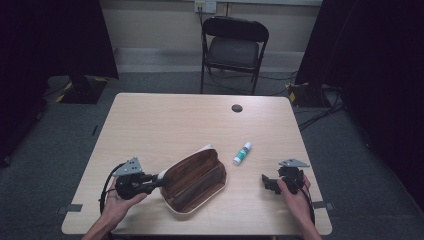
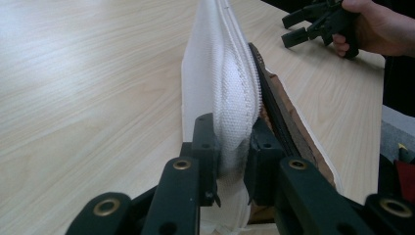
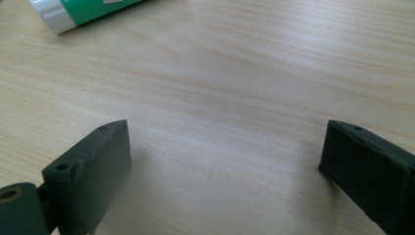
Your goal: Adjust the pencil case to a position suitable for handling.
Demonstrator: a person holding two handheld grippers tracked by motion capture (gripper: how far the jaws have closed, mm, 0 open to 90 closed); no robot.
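The pencil case (image 1: 195, 181) lies open near my edge of the table (image 1: 165, 120), left of centre, its brown lining up and its white outer shell showing as a rim. My left gripper (image 1: 156, 179) has that white wall pinched at the near-left end; in the left gripper view the jaws are closed on the woven fabric (image 2: 230, 98), which bulges a little between them, with the dark zip running just beside it.

My right gripper (image 1: 266, 182) rests low over bare wood to the right, jaws spread wide and holding nothing. The glue stick (image 1: 242, 153) lies between it and the case, apart from both (its white cap and green label edge into the right gripper view (image 3: 83, 11)).

As I judge it, the step is to bring the stick into the case. I'd keep the left grip steady so the mouth stays open, and take the stick across its middle, since a smooth plastic cylinder will roll or slip if caught near an end. The case is soft and will give; the table is pale, smooth laminate.
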